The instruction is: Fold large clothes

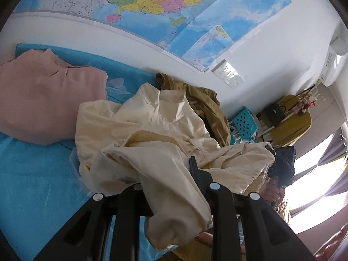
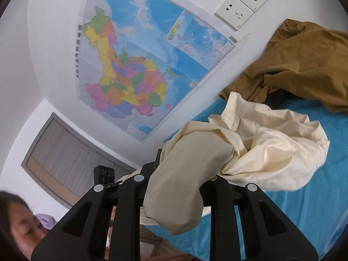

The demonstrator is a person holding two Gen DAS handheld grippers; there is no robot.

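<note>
A large cream garment (image 1: 152, 130) lies crumpled on the blue bed sheet (image 1: 32, 174). My left gripper (image 1: 171, 174) is shut on a fold of it, and the cloth drapes over the fingers. The right gripper (image 1: 280, 165) shows at the right of the left wrist view, holding the garment's other end. In the right wrist view my right gripper (image 2: 184, 163) is shut on the cream garment (image 2: 271, 143), which hangs down between the fingers. The fingertips are hidden under cloth in both views.
A folded pink garment (image 1: 43, 95) lies at the left on the bed. A crumpled brown garment (image 1: 204, 102) (image 2: 304, 65) lies by the wall. A map (image 2: 134, 69) and wall sockets (image 2: 243, 2) are on the wall. A teal basket (image 1: 243, 124) stands beyond the bed.
</note>
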